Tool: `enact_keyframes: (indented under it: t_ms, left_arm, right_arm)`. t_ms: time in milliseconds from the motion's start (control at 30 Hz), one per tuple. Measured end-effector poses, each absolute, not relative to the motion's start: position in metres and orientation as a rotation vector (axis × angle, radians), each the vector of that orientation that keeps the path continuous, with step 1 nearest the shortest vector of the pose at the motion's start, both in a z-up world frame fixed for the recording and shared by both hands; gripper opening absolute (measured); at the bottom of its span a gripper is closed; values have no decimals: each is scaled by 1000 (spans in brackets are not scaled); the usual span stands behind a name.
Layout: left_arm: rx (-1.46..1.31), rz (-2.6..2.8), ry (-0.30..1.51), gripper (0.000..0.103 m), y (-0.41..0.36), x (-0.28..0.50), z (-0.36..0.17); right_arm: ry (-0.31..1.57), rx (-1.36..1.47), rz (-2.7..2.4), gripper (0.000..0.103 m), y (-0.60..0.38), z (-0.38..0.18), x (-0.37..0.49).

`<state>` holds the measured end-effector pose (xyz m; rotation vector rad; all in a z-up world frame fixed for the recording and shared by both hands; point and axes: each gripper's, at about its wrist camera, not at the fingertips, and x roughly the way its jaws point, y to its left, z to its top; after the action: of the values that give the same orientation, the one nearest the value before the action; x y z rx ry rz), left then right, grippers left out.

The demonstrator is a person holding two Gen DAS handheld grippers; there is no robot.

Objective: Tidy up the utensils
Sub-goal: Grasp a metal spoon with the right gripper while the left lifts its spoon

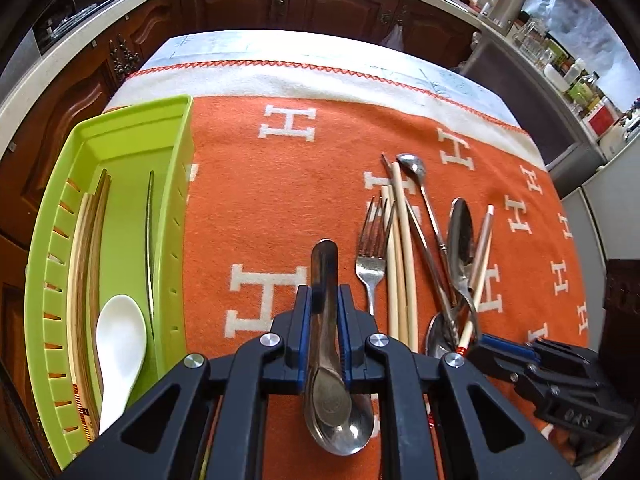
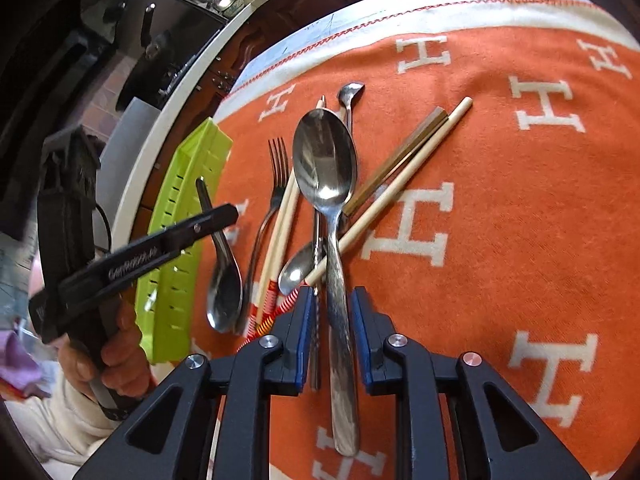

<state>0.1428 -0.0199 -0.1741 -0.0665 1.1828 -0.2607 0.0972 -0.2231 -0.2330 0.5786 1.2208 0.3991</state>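
The left hand-held gripper is clamped on the handle of a stubby stainless soup spoon, bowl hanging back toward the camera, lifted above the orange blanket with white H letters covering the table. The lime green plastic utensil tray sits just to its left along the blanket's left edge; it already has a white ceramic spoon, wooden chopsticks and a thin metal stick in it, with bare floor left in the middle. Open blanket between tray and pile, so there's room to swing over.

The right hand-held gripper straddles the handle of a big shiny metal tablespoon, pads a bit apart, not pinching it as far as I can see. That spoon lies on top of the heap: steel fork, pale chopsticks, a smaller spoon. Right side of the blanket is wide open.
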Motion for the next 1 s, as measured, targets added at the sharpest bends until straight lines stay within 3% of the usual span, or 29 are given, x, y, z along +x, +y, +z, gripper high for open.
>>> enact_keyframes:
  t_ms: [67,233,400,467,767,1000]
  left_arm:
    - [-83,-280,1180,9,-18,142,-172]
    - [-124,-323,1152,1,-16,140,-164]
    - [-146,-349,1137,1,-15,136,-158]
    - [-147,-356,1136,1,-14,134,-156]
    - [-141,-362,1090,1,-1,121,-123]
    - [-79,-266,1022,1,39,102,-65]
  right_arm:
    - [1214,577,387,11,-223,-234,99]
    - [1183,544,368,9,-218,-230,91]
    - [1155,548,361,8,-215,-218,80]
    - [1146,563,368,2,-215,-214,77]
    - [1131,567,323,2,-214,-193,65]
    - [1084,559,351,2,-199,-150,59]
